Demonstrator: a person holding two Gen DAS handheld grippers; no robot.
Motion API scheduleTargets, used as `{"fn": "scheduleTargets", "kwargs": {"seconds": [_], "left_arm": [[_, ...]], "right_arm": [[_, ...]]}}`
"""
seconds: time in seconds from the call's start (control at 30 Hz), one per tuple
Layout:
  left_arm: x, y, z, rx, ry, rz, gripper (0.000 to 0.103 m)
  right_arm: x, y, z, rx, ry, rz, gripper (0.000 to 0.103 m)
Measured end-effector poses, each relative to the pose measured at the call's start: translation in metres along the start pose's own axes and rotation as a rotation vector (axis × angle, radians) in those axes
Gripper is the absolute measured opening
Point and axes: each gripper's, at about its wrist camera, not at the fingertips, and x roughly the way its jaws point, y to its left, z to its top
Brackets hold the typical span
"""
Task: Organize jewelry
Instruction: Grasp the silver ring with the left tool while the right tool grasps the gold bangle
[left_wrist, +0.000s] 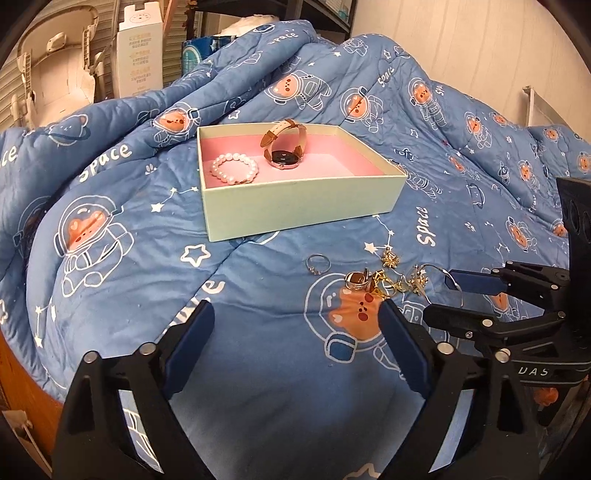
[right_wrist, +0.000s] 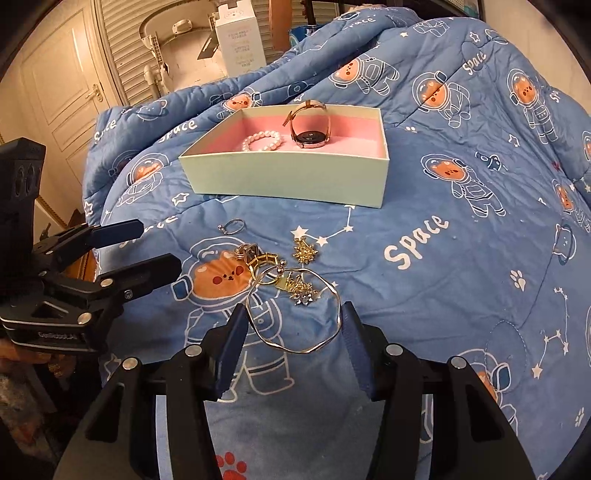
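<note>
The right hand-held gripper is low over the blue blanket, and its two fingers are apart. A thin wavy bangle lies flat on the blanket between the finger tips. The right finger tip is just beside the bangle's edge; whether it touches cannot be told. Nothing is squeezed.

The left hand-held gripper is near too, a little to the left. Its fingers are wide apart and hold nothing. Only blanket is between them.

Just past the bangle is a small heap of gold things. A sparkly star charm touches the far side of the bangle. Next to it are gold rings bunched together on the picture of an orange bear. A second gold star charm lies a bit farther back, on its own.

A thin silver ring lies alone to the left, between the heap and the box.

Farther back sits a pale green box with no lid and a pink inside. A pearl bracelet lies in the left part of it. A watch with a tan strap stands beside the bracelet, its round dark face down on the pink floor.

Behind the bed there is a tall white carton, and a cream door far to the left.
</note>
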Motion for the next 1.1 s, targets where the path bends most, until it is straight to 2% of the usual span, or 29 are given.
{"fn": "scheduleTargets", "kwargs": {"seconds": [0.1, 0.23, 0.4, 0.47, 0.63, 0.7, 1.1], "left_arm": [[0.011, -0.004, 0.005, 0.044, 0.020, 0.000, 0.071], [0.028, -0.002, 0.011, 0.055, 0.055, -0.005, 0.055], [0.043, -0.007, 0.018, 0.087, 0.071, -0.014, 0.049], [0.047, -0.010, 0.021, 0.093, 0.075, -0.025, 0.039], [0.055, -0.016, 0.026, 0.104, 0.092, -0.042, 0.023], [0.055, -0.016, 0.027, 0.089, 0.091, -0.056, 0.019], [0.039, -0.014, 0.023, 0.047, 0.061, -0.081, 0.019]], "right_arm": [[-0.003, -0.003, 0.002, 0.007, -0.005, -0.003, 0.051], [-0.006, -0.006, 0.001, 0.017, -0.012, -0.007, 0.050], [-0.007, -0.009, -0.001, 0.024, -0.010, -0.009, 0.050], [-0.007, -0.010, -0.001, 0.028, -0.010, -0.009, 0.050], [-0.008, -0.011, -0.001, 0.031, -0.013, -0.012, 0.050], [-0.008, -0.011, -0.001, 0.031, -0.012, -0.014, 0.050], [-0.010, -0.011, -0.002, 0.041, -0.012, -0.010, 0.050]]}}
